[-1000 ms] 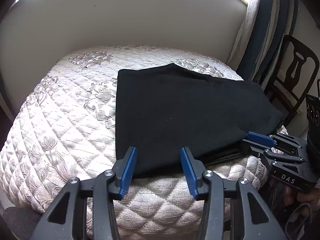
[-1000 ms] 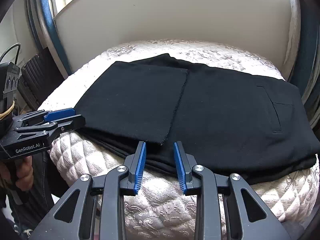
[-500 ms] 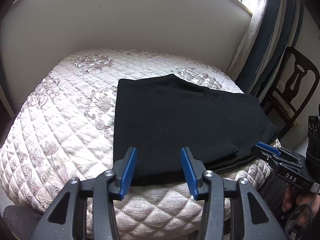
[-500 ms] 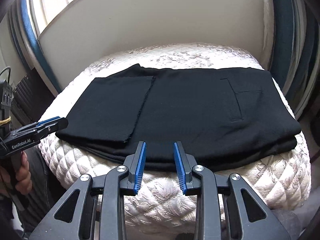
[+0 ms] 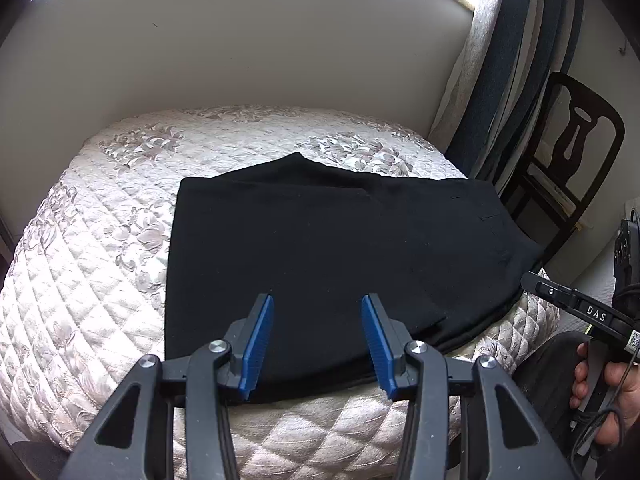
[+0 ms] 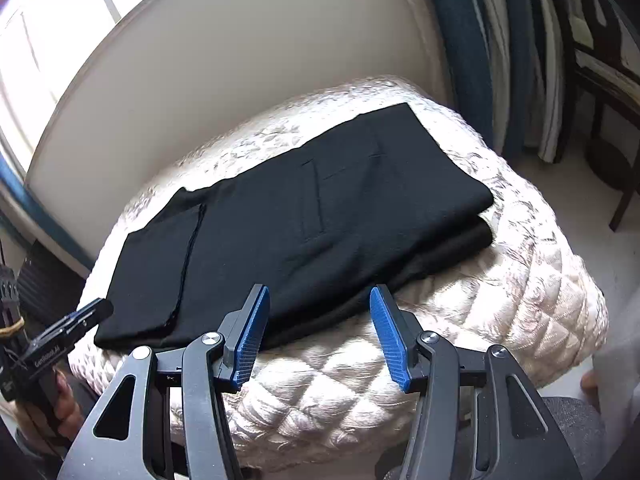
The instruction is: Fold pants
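Black pants (image 5: 320, 248) lie folded in flat layers on the quilted bed (image 5: 92, 280); they also show in the right wrist view (image 6: 320, 208), back pocket up. My left gripper (image 5: 317, 340) is open and empty, hovering over the near edge of the pants. My right gripper (image 6: 320, 332) is open and empty, just in front of the near edge. Each gripper shows from the side in the other's view, the right one (image 5: 576, 308) beyond the bed's right corner and the left one (image 6: 68, 336) at the left corner.
A pale padded headboard (image 5: 240, 48) stands behind the bed. Striped curtains (image 5: 512, 80) and a dark wooden chair (image 5: 568, 168) stand to the right of the bed. Bare quilt lies left of the pants.
Both grippers have drawn back from the pants' near edge. The right gripper's jaws opened wider and it swung to the right. The pants lie still.
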Tool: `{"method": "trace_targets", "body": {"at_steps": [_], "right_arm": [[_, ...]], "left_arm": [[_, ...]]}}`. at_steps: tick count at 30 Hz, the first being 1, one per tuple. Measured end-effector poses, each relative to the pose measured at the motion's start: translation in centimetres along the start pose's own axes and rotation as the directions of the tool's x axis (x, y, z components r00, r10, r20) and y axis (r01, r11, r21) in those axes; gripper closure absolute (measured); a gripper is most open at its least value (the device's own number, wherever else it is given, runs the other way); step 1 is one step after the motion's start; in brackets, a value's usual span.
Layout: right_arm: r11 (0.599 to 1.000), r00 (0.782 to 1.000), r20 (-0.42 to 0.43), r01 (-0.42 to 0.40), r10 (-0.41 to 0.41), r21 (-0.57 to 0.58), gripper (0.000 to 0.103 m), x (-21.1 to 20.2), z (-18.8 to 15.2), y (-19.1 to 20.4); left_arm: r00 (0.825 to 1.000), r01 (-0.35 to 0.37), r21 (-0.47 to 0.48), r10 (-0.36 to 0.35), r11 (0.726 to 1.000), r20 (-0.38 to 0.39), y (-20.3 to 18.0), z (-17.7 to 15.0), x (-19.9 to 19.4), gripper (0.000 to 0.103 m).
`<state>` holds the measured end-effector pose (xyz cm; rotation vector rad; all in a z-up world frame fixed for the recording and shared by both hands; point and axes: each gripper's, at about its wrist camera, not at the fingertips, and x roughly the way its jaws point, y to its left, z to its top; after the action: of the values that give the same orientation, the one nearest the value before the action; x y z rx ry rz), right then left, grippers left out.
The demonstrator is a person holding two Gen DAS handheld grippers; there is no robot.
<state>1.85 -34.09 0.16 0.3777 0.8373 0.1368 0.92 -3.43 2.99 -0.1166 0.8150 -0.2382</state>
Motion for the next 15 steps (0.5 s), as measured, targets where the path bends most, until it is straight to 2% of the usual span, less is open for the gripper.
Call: {"method": "trace_targets", "body": {"at_steps": [5, 8, 15], "right_arm": [[0.984, 1.000, 0.020, -0.006, 0.003, 0.176, 0.047, -0.4, 0.0, -3.4], [0.963, 0.999, 0.030, -0.045, 0.038, 0.267, 0.046, -0.1, 0.3, -5.0], [0.911, 0.993, 0.096, -0.106, 0.074, 0.398, 0.044, 1.3, 1.6, -7.1]], "left_arm": [[1.000, 0.022, 0.011, -0.022, 1.000, -0.008, -1.1, 0.2, 0.7, 0.054], [0.999, 0.029, 0.021, -0.029, 0.999, -0.018, -1.7, 0.1, 1.1, 0.054], [0.999, 0.024, 0.021, -0.024, 0.999, -0.028, -1.7, 0.0, 1.4, 0.054]]}}
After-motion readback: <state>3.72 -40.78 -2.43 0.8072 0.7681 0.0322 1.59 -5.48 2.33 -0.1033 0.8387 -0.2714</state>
